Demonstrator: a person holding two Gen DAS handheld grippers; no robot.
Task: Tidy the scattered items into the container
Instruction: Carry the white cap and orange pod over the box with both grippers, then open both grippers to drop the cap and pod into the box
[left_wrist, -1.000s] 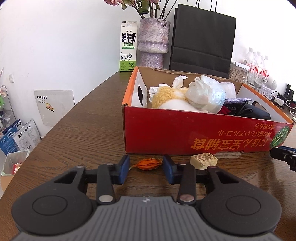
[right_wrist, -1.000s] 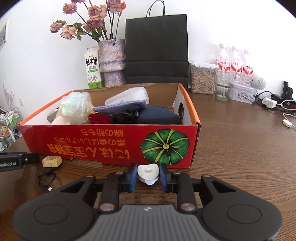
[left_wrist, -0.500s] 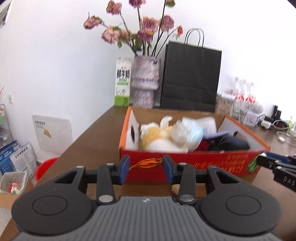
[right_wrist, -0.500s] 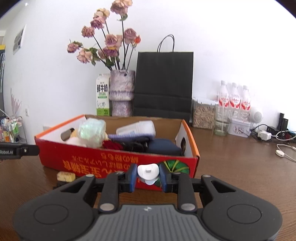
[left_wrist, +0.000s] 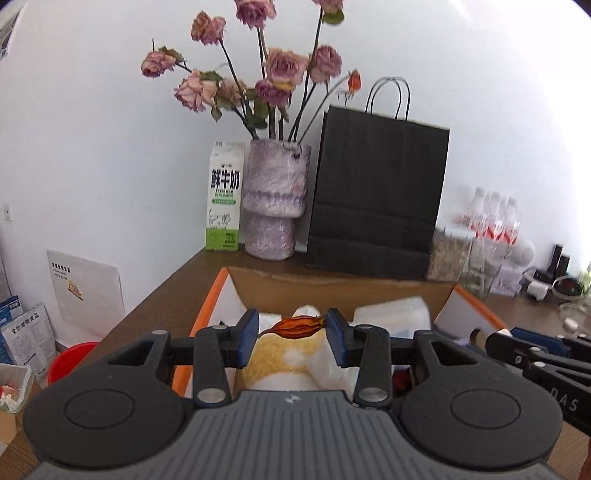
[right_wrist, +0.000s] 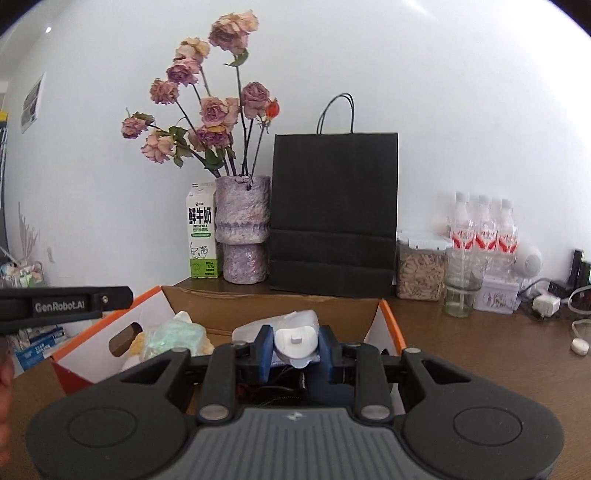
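Left claw (left_wrist: 291, 329) grips dried pod (left_wrist: 295, 328) over box (left_wrist: 332, 291); bag (left_wrist: 376, 199) beyond.

Both grippers: left gripper (left_wrist: 291, 334) & right gripper (right_wrist: 295, 350) w/ black linkage arms, blue pads, silver pivot screws, ribbed grey housing; "GenRobot.AI" marking.

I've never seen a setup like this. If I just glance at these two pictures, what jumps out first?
Probably the tall bunch of dried pink roses in a purple vase at the back of the table, beside a black paper bag. Up close, each gripper hangs over the open cardboard box: the left gripper pinches a dried orange pod, and the right gripper pinches a small white plastic piece.
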